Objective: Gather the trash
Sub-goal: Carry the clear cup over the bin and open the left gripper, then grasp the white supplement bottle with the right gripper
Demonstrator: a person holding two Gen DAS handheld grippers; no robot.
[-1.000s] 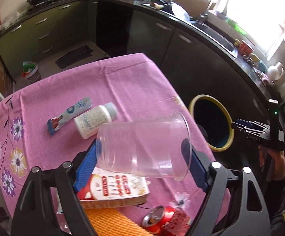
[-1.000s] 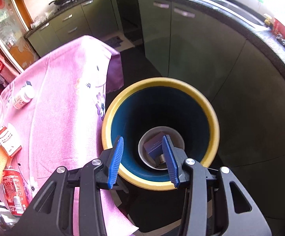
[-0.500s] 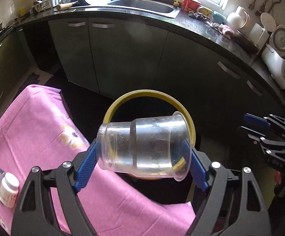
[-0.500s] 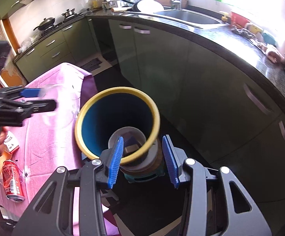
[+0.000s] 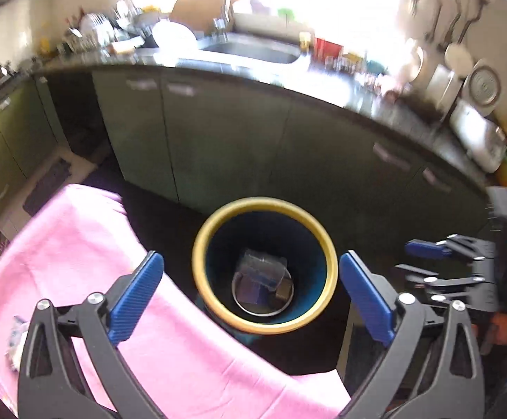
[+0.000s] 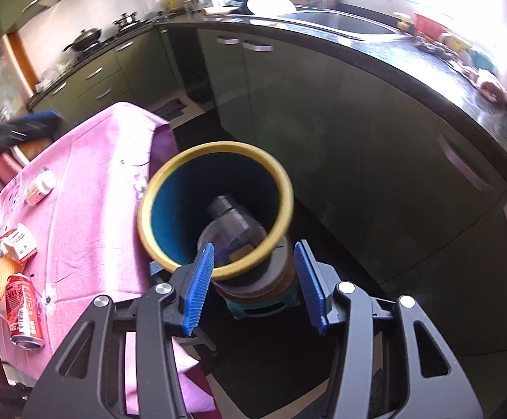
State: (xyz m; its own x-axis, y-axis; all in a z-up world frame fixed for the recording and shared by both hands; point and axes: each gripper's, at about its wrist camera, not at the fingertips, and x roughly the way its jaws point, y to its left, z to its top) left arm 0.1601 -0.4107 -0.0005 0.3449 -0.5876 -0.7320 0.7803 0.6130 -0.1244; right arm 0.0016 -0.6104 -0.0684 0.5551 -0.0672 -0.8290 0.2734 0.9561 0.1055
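Observation:
My left gripper (image 5: 251, 296) hangs over the blue bin with the yellow rim (image 5: 263, 203). Its jaws are opening wide and nothing is between them. The clear plastic cup (image 5: 262, 267) lies inside the bin on other trash. In the right wrist view the same cup (image 6: 232, 221) shows, tilted, deep inside the bin (image 6: 218, 146). My right gripper (image 6: 255, 286) hovers at the bin's near side; its jaws are opening and are empty. On the pink tablecloth (image 6: 89, 216) lie a white bottle (image 6: 40, 185), a red-and-white carton (image 6: 17, 242) and a red can (image 6: 22, 310).
The bin stands on the dark floor between the table and the curved green cabinets (image 6: 340, 122). An orange cloth (image 6: 0, 277) lies by the can. Above the cabinets, the black counter (image 6: 428, 66) holds a sink and dishes. At the right of the left wrist view is my right gripper (image 5: 424, 262).
The left gripper carried the clear cup from the table over to the bin, opened and let it go; the cup now lies in the bin. The right gripper drew back from the bin and opened slightly.

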